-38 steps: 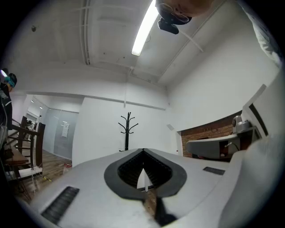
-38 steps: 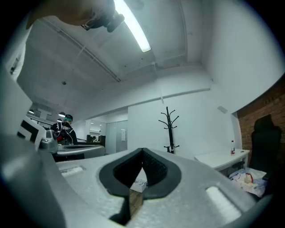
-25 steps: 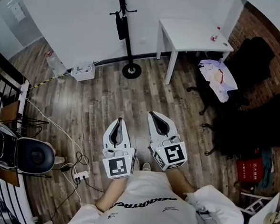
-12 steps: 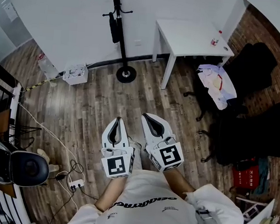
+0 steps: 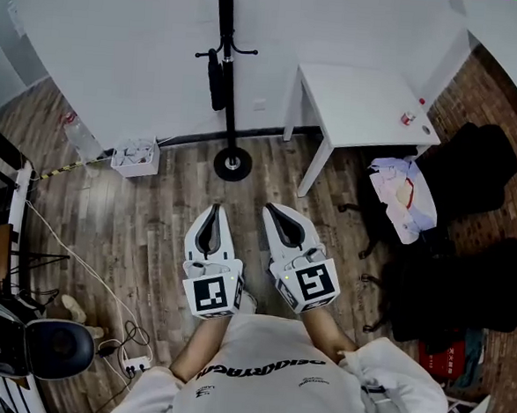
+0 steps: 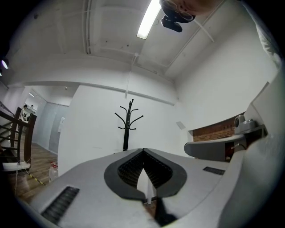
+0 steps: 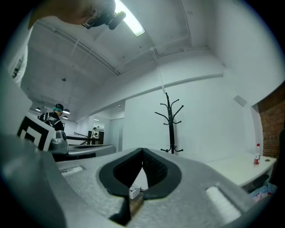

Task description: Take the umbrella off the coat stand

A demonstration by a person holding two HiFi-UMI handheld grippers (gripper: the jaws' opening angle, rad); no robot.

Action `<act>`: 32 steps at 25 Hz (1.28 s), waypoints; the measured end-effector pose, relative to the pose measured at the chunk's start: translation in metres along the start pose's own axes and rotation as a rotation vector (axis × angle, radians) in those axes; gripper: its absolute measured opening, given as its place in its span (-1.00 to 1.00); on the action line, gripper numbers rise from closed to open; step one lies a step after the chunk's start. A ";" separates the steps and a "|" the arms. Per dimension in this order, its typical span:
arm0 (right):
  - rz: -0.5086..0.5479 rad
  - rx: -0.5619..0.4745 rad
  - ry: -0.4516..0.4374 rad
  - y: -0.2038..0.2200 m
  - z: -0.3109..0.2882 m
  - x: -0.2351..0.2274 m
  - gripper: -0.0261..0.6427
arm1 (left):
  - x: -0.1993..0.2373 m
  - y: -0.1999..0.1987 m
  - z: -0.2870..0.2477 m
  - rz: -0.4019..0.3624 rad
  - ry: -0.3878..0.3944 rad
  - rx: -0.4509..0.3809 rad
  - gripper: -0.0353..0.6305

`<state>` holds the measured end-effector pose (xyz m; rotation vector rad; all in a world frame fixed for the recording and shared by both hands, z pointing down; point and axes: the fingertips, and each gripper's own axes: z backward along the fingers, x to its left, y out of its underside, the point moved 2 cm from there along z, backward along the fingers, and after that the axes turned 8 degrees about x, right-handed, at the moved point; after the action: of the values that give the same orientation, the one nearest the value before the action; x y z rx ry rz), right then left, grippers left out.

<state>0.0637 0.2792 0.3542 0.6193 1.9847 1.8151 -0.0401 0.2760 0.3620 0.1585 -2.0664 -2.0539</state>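
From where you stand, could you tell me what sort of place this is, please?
Probably an office or workroom: a coat stand with an umbrella by a white wall, a white table, and a wood floor.

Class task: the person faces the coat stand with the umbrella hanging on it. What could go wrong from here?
1. The umbrella hangs on the coat stand, which rests on one small round base: a sideways pull might tip it.
2. The left gripper and right gripper are both shut; unless one opens first, it may only knock the umbrella.
3. The white table stands close beside the stand and could be struck.
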 end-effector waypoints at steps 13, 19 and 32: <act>0.006 -0.007 0.047 -0.017 -0.141 -0.060 -0.92 | 0.063 -0.004 -0.142 0.002 0.038 0.021 -0.90; -0.020 0.032 0.041 0.001 -0.174 -0.069 -0.92 | 0.078 0.014 -0.169 0.022 0.047 0.056 -0.90; -0.039 0.022 0.029 -0.007 -0.288 -0.127 -0.92 | 0.112 0.018 -0.285 0.029 0.074 0.075 -0.90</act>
<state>0.0093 -0.0306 0.3726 0.5594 2.0237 1.7915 -0.0809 -0.0266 0.3883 0.2131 -2.0897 -1.9249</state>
